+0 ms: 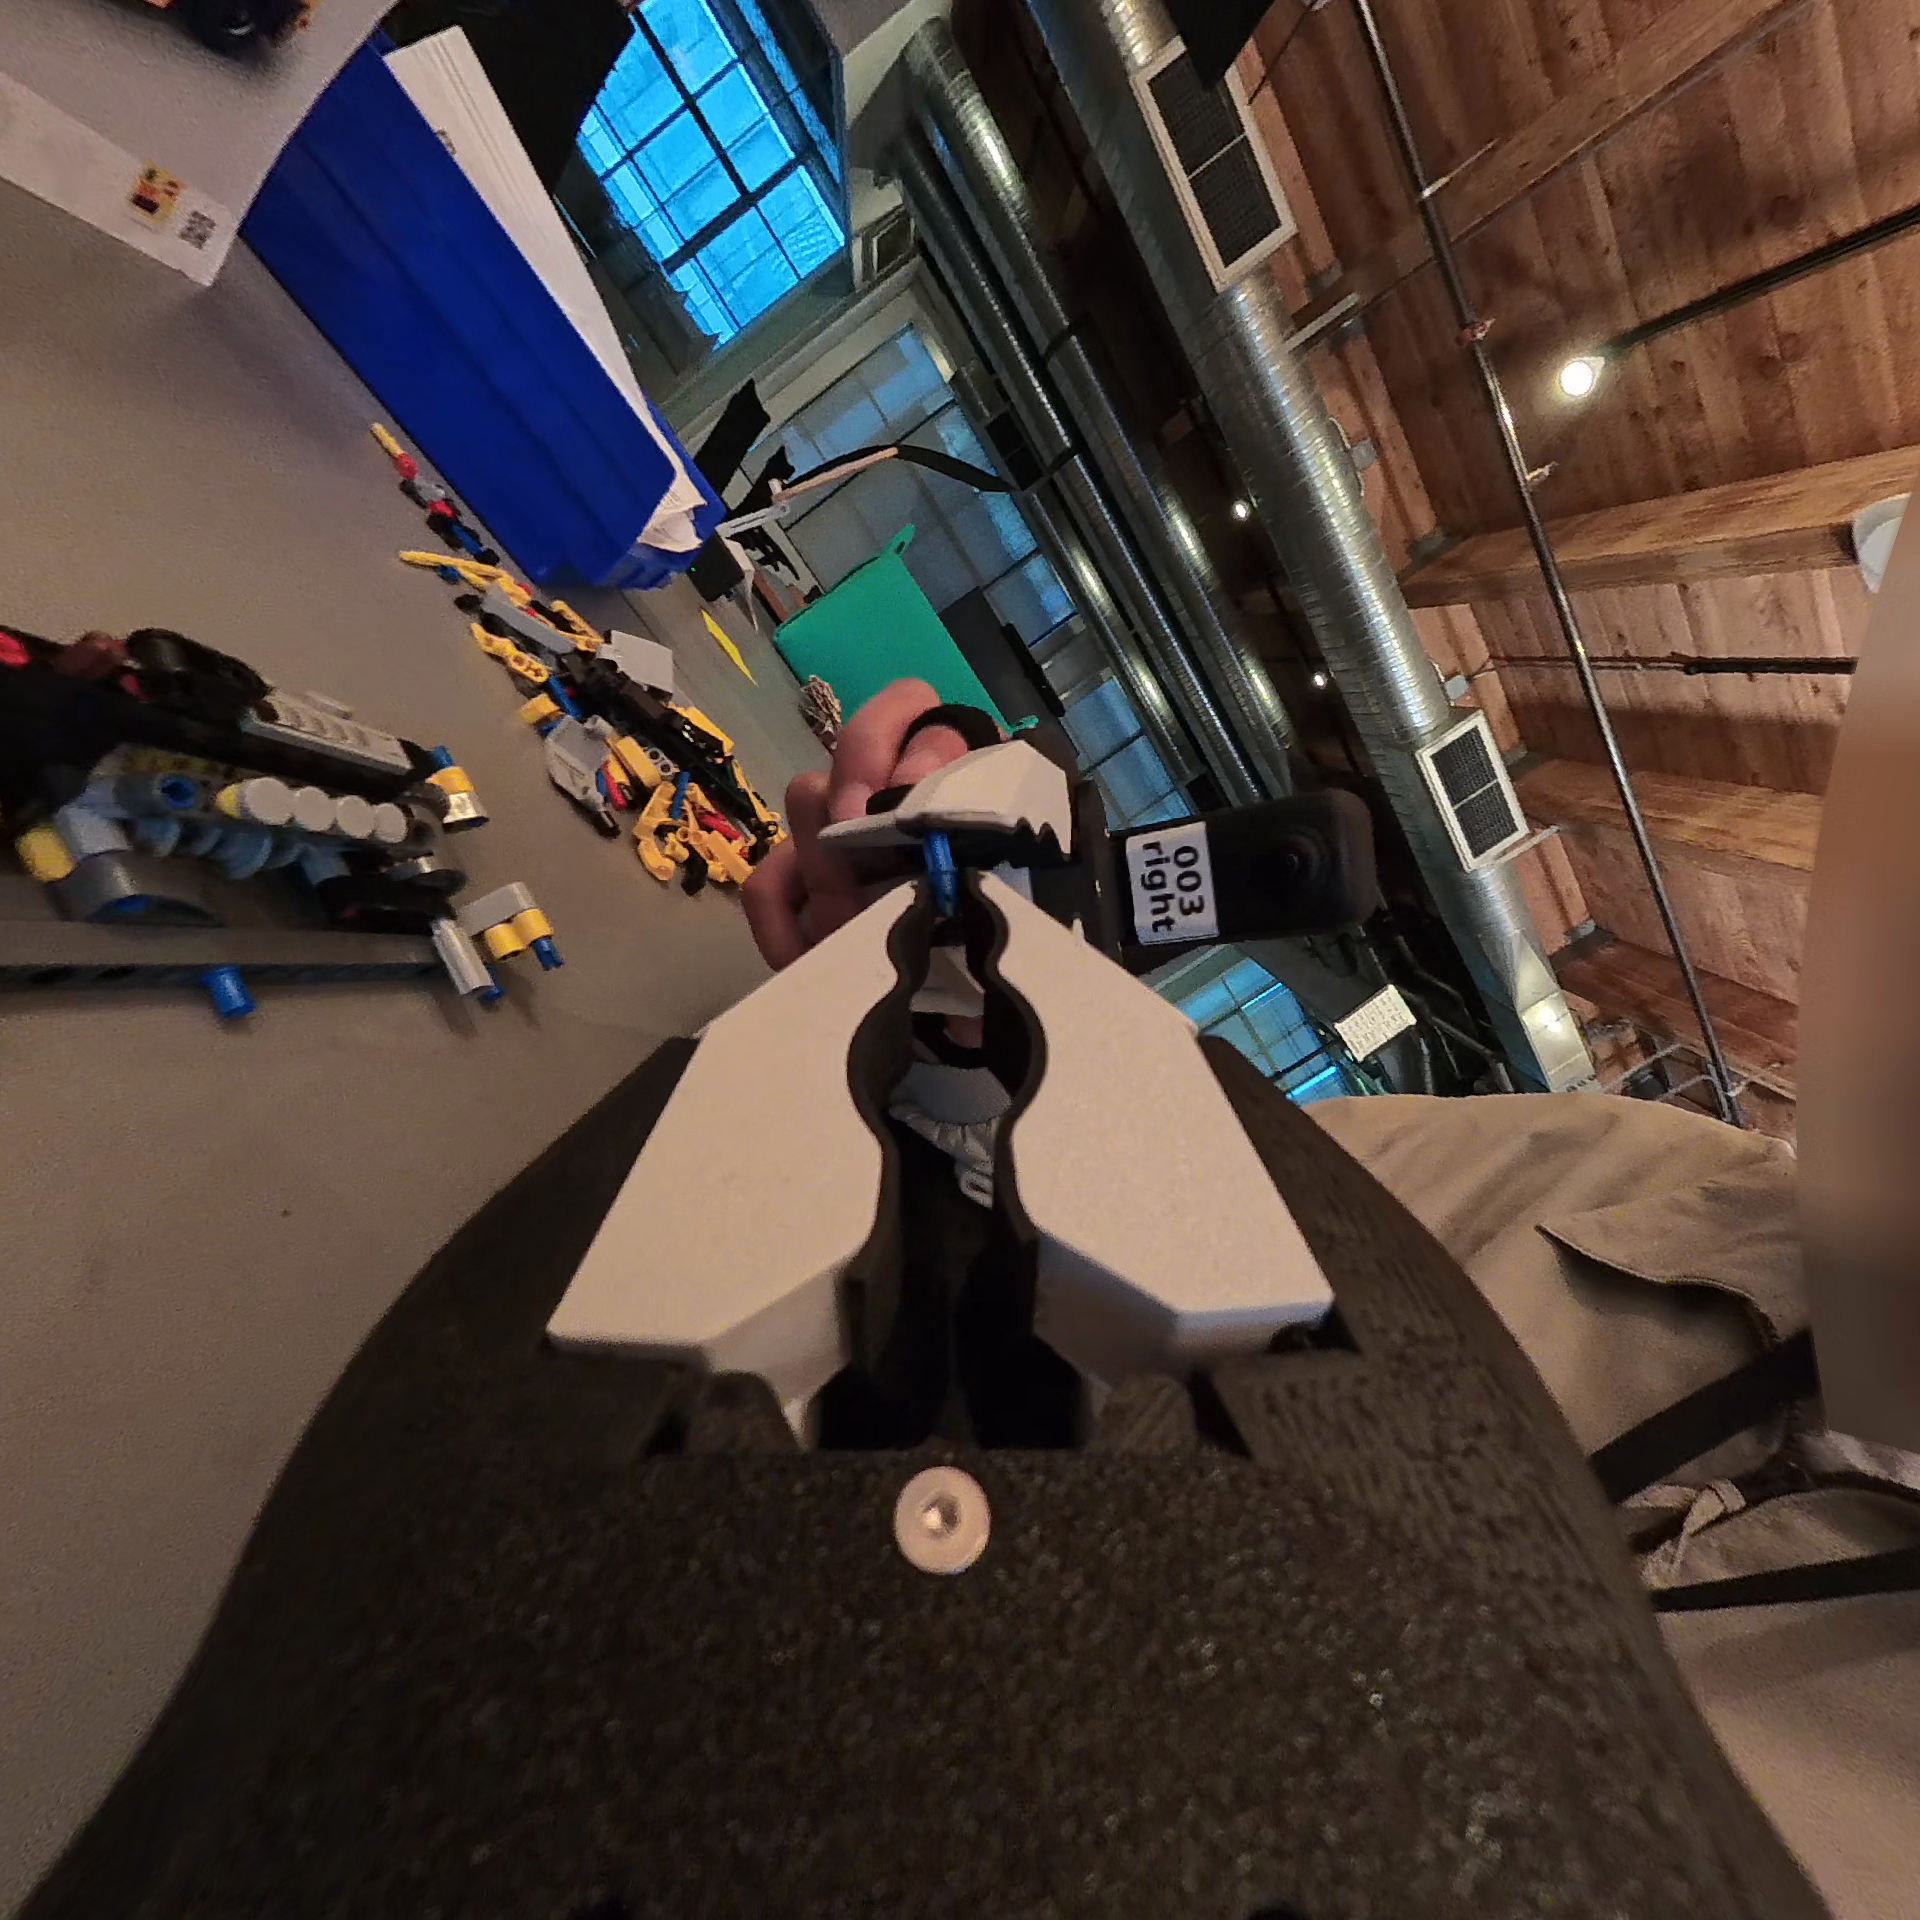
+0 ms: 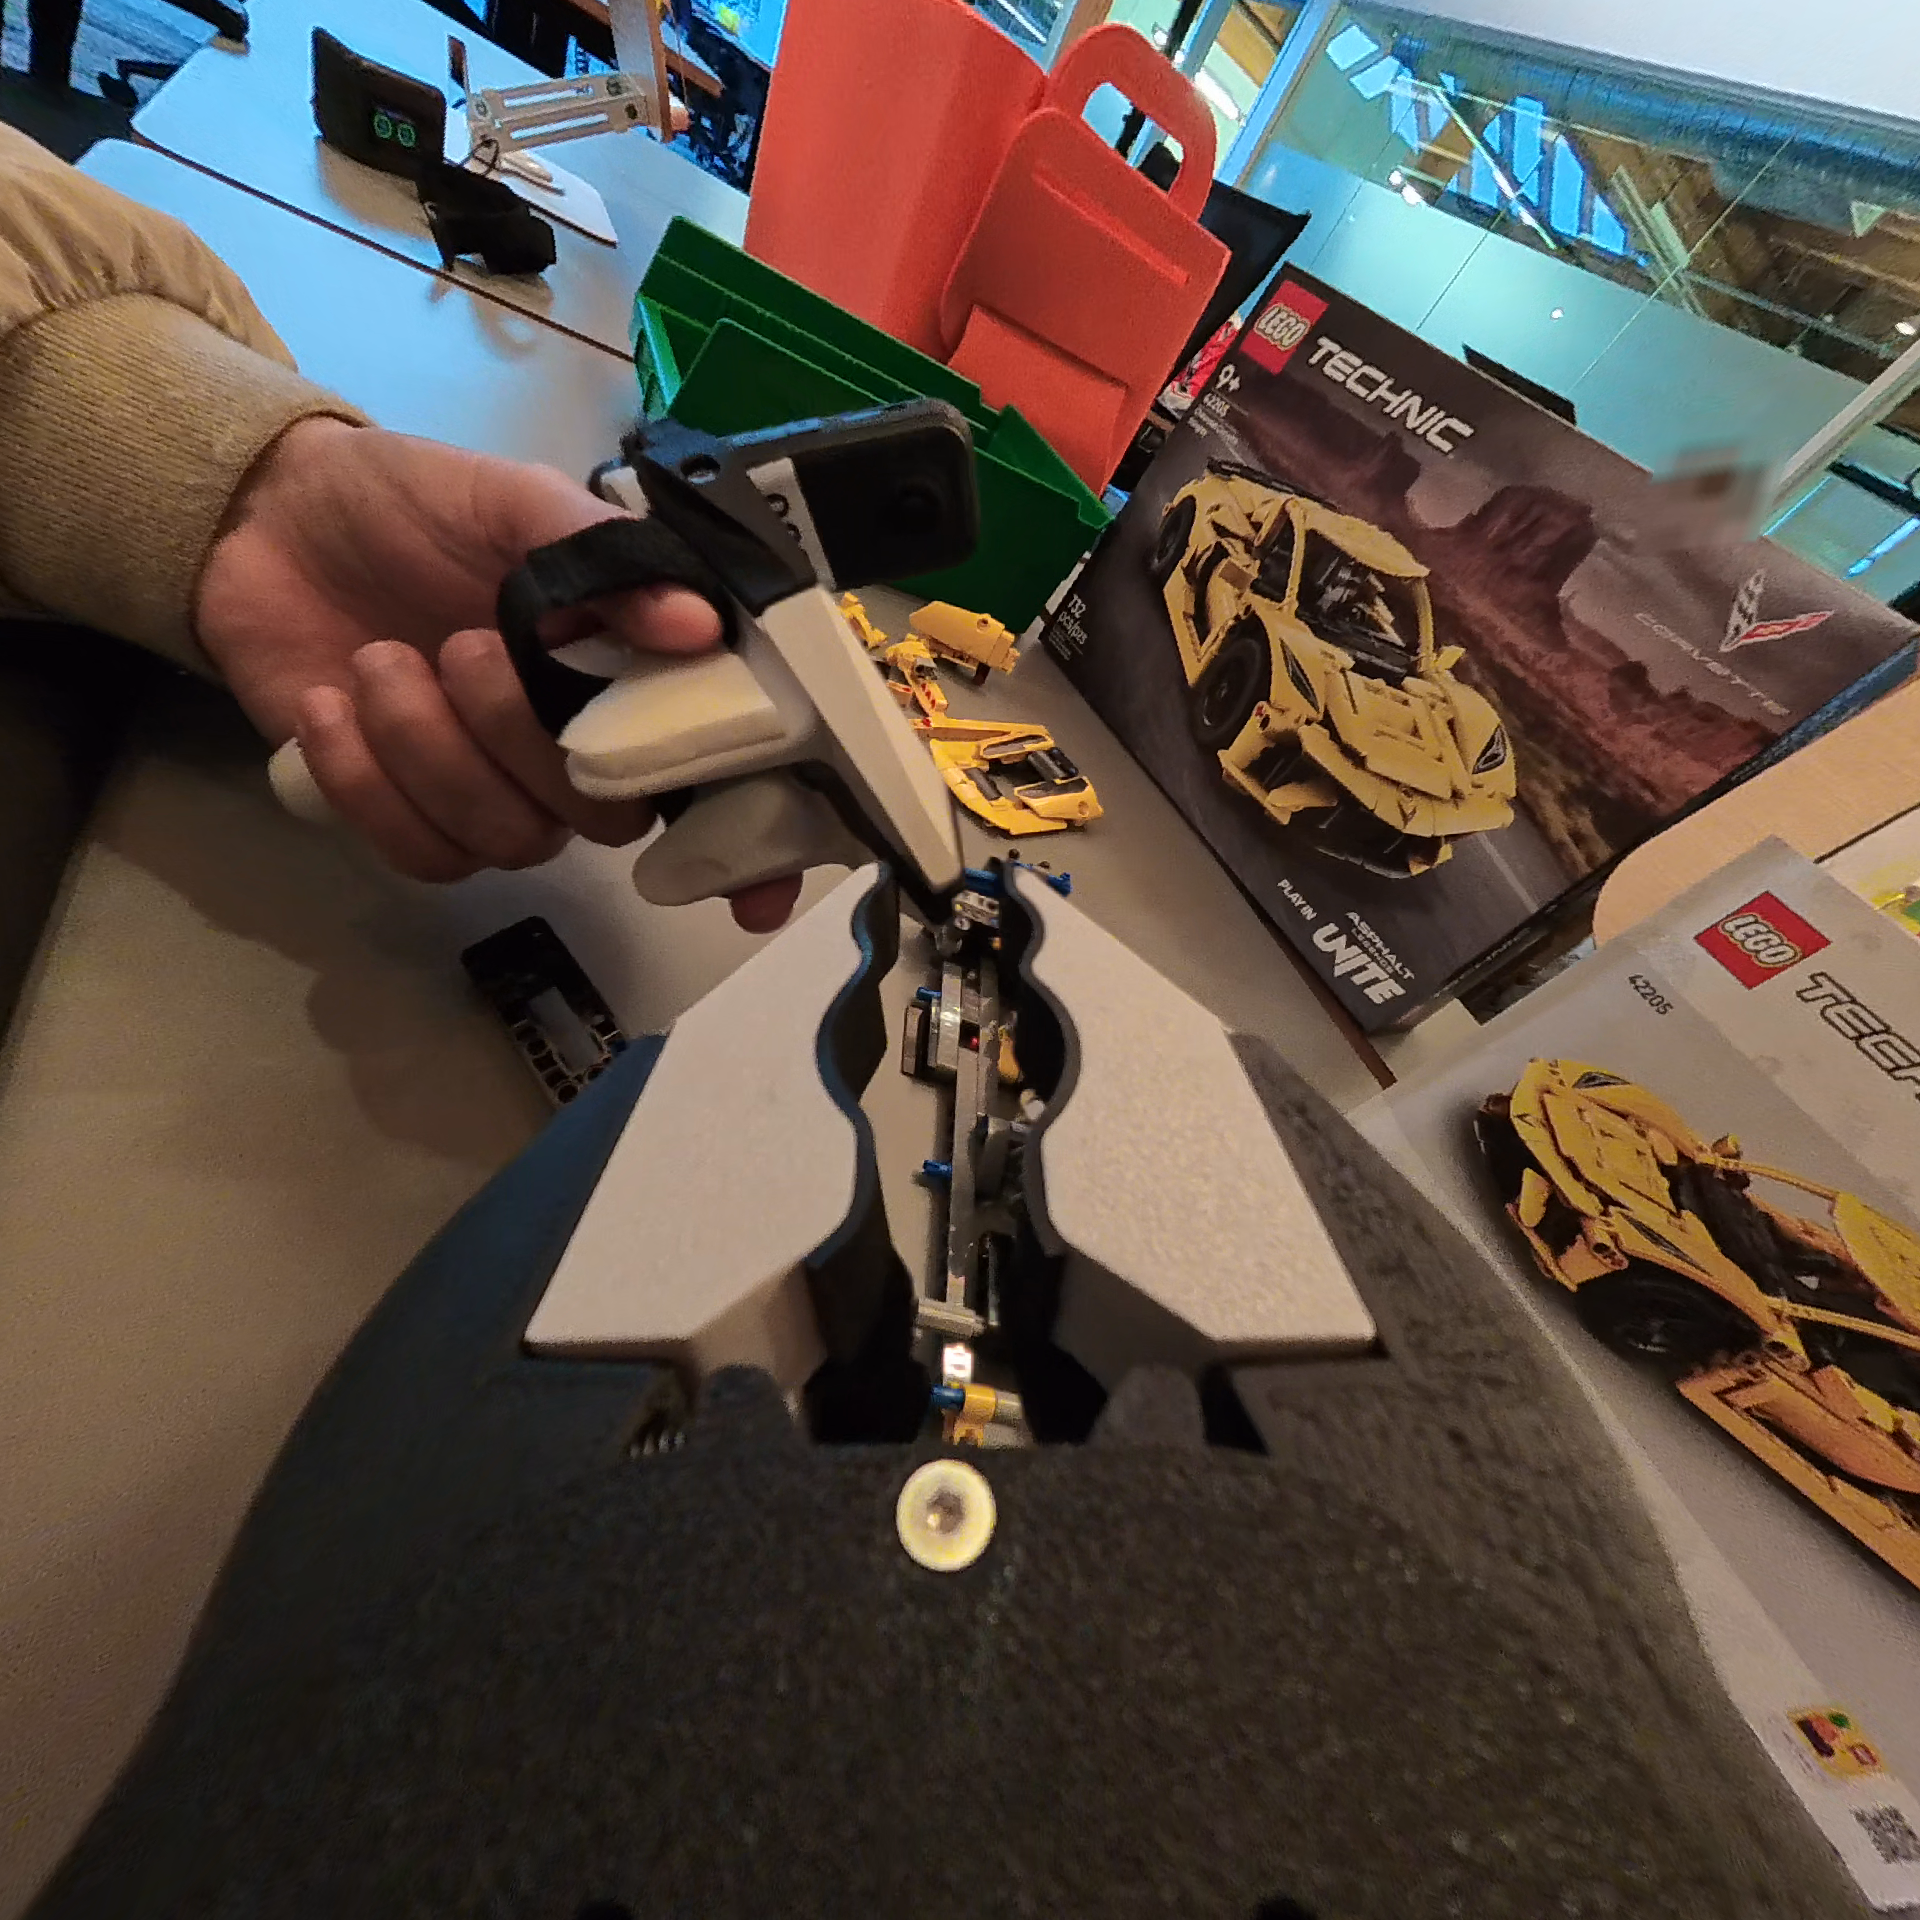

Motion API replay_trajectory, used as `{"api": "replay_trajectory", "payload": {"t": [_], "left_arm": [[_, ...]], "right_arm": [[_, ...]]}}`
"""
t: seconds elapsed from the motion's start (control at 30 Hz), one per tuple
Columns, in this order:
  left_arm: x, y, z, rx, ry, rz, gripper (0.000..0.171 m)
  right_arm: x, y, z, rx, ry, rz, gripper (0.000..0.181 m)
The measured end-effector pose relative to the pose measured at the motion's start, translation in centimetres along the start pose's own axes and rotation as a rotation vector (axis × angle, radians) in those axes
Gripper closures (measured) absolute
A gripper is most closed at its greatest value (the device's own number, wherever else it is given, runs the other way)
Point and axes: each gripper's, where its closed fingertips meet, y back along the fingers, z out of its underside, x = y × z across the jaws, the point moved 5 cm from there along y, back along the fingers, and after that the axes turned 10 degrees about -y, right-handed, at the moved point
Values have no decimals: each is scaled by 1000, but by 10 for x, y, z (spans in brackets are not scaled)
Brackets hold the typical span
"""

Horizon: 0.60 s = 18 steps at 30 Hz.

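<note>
A small blue pin (image 1: 938, 871) is pinched at the frame's centre between the tips of the left claw (image 1: 943, 902), whose fingers are pressed nearly together, and it is also gripped by the right claw (image 1: 914, 823) just above. In the right wrist view, the right claw (image 2: 982, 894) is closed on a partly built grey toy frame (image 2: 966, 1122). Loose yellow pieces (image 1: 644, 748) are scattered on the bench (image 1: 208, 1143) at left, beside a blue bin (image 1: 457, 343). A toy car box (image 2: 1455, 665) is seen at upper right.

1. Dim indoor light; blue daylight through the windows (image 1: 717, 177), small ceiling lamp (image 1: 1577, 376) glaring.
2. Strong fisheye bending at the edges, both views.
3. Soft shadows on the desk (image 2: 343, 322).
4. Slight motion blur, near foreground soft.
</note>
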Motion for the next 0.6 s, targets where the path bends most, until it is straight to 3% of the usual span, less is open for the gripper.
{"api": "replay_trajectory", "payload": {"t": [0.07, 0.13, 0.3, 0.37, 0.47, 0.53, 0.6], "left_arm": [[3, -1, -2, -18, -39, 8, 158], [1, 3, -7, -40, -112, -53, 136], [-5, 17, -12, -99, -275, -201, 134], [-11, 19, 2, -270, -329, -255, 134], [-27, 27, 26, -593, -560, -417, 134], [-25, 28, 34, -658, -598, -417, 133], [-19, 27, 42, -678, -506, -322, 134]], "right_arm": [[1, 2, 0, -3, 8, 3, 166], [15, 8, 1, -12, 23, 64, 167], [83, 55, 8, 7, -159, 260, 167], [117, 83, 27, -120, -161, 411, 167], [164, 139, 77, -432, -285, 612, 167], [174, 168, 105, -559, -366, 647, 167], [171, 181, 124, -614, -431, 586, 167]]}}
